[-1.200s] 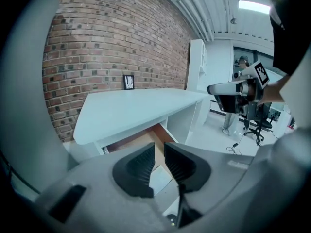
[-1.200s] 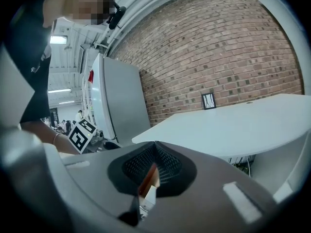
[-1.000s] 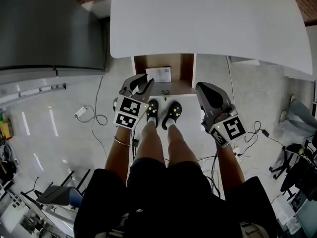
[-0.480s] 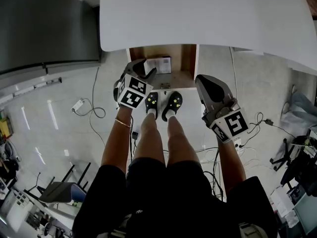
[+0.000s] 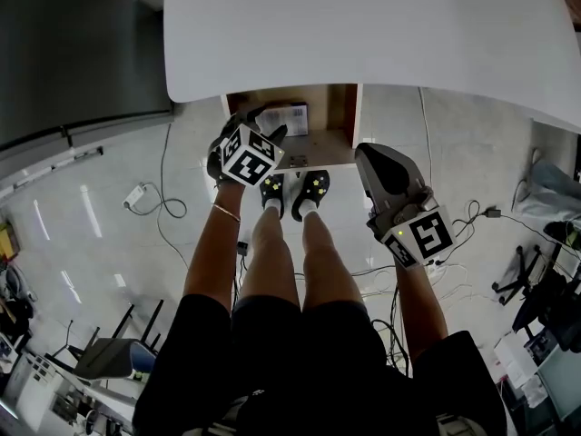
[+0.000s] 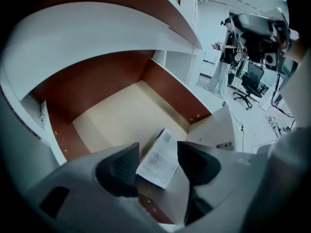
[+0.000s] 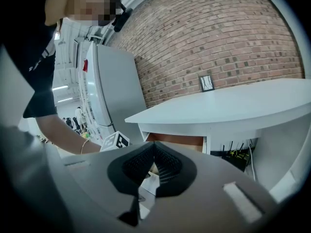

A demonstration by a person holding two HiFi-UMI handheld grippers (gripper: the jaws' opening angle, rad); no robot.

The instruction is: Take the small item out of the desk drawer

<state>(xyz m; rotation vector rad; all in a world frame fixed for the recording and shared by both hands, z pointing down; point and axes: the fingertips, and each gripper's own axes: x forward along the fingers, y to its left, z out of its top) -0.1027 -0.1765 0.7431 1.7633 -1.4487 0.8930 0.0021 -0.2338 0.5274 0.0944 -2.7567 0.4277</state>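
We start with the white surface, which overhangs the open drawer; the drawer's brown walls and pale floor show just past its front edge. Everything that matters sits in or beside that drawer.

The left hand-held gripper is tipped down over the drawer's left half. Its jaws have just been opening and now stand spread wide. The right hand-held gripper hangs outside the drawer's front right corner, pressed together on nothing.

The small item, a flat white printed packet, lies on the drawer floor. In the left gripper view it shows in the gap between the two pads, below and beyond them, and neither pad touches it. Its long axis runs away from the gripper, roughly along the gap and slightly skewed.

We judge the left hand plainly nearer; it needs only to sink straight in and close across the packet's short width.
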